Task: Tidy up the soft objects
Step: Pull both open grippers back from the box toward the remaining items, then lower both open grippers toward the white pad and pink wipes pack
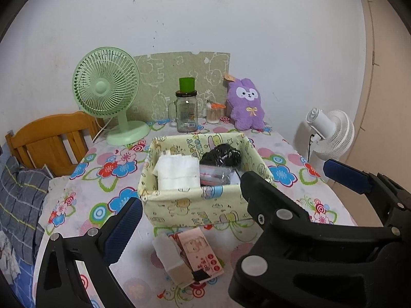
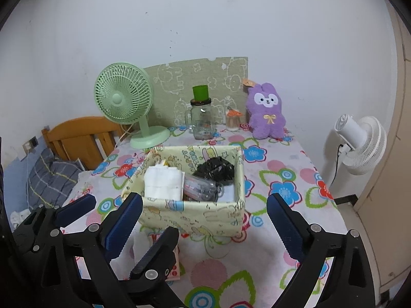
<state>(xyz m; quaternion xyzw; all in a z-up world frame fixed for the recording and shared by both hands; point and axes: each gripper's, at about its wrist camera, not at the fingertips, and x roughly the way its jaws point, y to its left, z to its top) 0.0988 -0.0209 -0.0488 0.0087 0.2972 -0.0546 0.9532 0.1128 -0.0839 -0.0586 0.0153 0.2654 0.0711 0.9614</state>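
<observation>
A yellow cartoon-print fabric box [image 1: 195, 205] [image 2: 195, 215] stands mid-table. It holds a folded white cloth [image 1: 178, 172], a black bundle [image 1: 221, 155] and a clear pouch [image 1: 215, 174]. A pink-and-white tissue packet [image 1: 190, 256] lies in front of the box. A purple plush rabbit [image 1: 246, 105] [image 2: 265, 111] leans on the wall at the back. My left gripper [image 1: 231, 183] [image 2: 133, 213] is open just short of the box. My right gripper [image 2: 204, 197] is open too, its jaws wider than the box's front. The two grippers interleave, and neither holds anything.
A floral cloth covers the table [image 2: 282, 169]. At the back stand a green desk fan [image 1: 108, 87], a glass jar with a green cap [image 1: 186, 110] and a cotton-swab pot [image 1: 214, 114]. A white floor fan [image 1: 331, 133] is off the right edge, and a wooden headboard [image 1: 51, 141] is at left.
</observation>
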